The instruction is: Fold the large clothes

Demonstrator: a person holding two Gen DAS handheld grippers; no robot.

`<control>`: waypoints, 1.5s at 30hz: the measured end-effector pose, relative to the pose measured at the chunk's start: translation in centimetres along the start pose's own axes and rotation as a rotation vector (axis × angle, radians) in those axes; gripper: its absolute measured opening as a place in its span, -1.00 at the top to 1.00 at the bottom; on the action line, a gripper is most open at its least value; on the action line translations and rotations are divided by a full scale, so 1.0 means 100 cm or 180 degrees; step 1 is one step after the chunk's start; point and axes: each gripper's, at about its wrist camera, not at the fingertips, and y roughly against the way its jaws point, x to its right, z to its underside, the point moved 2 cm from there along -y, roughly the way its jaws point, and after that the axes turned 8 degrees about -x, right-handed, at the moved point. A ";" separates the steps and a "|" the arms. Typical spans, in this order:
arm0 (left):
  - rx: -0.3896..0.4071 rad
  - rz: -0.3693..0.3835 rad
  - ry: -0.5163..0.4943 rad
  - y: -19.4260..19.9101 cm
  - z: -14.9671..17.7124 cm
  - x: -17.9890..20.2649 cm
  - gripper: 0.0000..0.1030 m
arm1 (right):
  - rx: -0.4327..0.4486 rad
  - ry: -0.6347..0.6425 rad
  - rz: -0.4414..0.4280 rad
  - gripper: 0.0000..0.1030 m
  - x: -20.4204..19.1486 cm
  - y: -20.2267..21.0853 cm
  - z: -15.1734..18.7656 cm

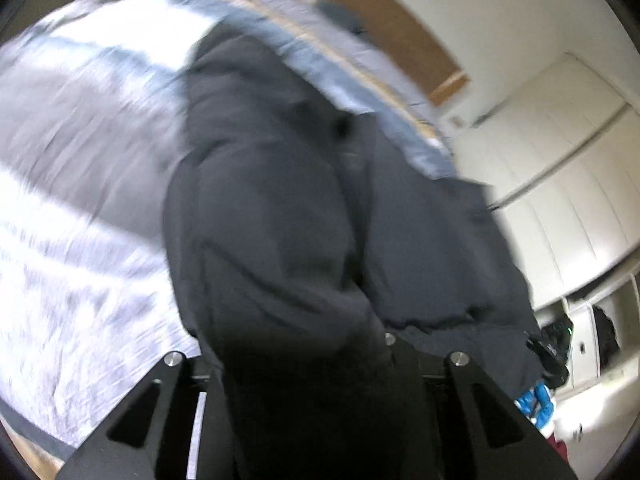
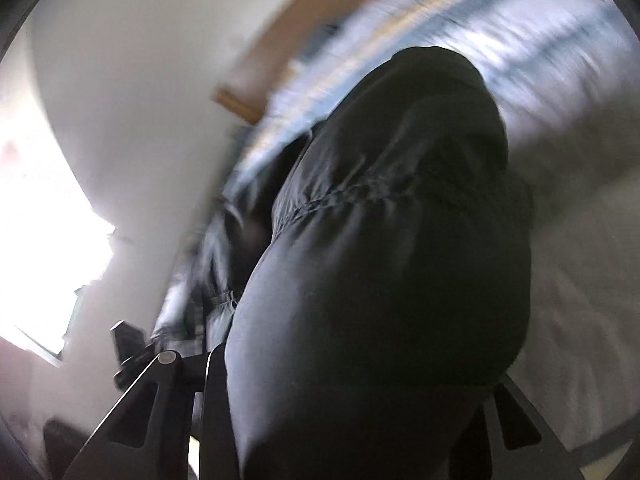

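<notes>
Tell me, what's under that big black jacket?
A bed with a pale grey-white cover lies beneath the black jacket. The part of the bed right below it is covered. Its near edge hides both grippers' jaws, which pinch it.

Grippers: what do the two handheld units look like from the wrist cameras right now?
Both are matte black. The left gripper has angular finger arms with triangular cut-outs and round silver bolt heads at the pivots. The right gripper is built the same, one silver bolt head showing. Neither view shows cables or sleeves.
</notes>
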 end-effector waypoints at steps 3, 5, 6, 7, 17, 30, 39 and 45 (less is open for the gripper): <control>-0.0022 0.0007 0.0257 0.001 0.005 -0.023 0.18 | 0.0039 -0.0263 0.0109 0.07 0.033 0.003 0.008; -0.0060 0.0063 0.0329 0.011 0.003 -0.037 -0.08 | 0.0007 -0.0317 0.0364 -0.31 0.047 0.008 0.007; -0.0081 0.0086 0.0375 0.018 0.001 -0.044 -0.12 | 0.0000 -0.0345 0.0423 -0.58 0.048 0.010 0.008; -0.0048 0.0048 0.0426 0.030 0.000 -0.053 -0.21 | 0.0020 -0.0421 0.0558 -0.80 0.056 0.017 0.009; 0.0470 -0.0719 0.0546 0.147 0.000 -0.079 -0.30 | 0.0380 -0.0566 0.1235 -0.99 0.054 0.124 0.084; 0.0959 -0.1611 -0.0346 0.188 0.137 0.097 -0.31 | 0.0497 0.0577 0.1396 -0.99 -0.114 0.142 0.154; 0.1377 -0.1958 -0.0801 0.217 0.222 0.175 -0.32 | 0.0750 0.1212 0.1673 -0.99 -0.193 0.165 0.234; 0.1609 -0.1746 -0.0946 0.251 0.270 0.212 -0.32 | 0.0974 0.1508 0.1769 -0.99 -0.237 0.188 0.280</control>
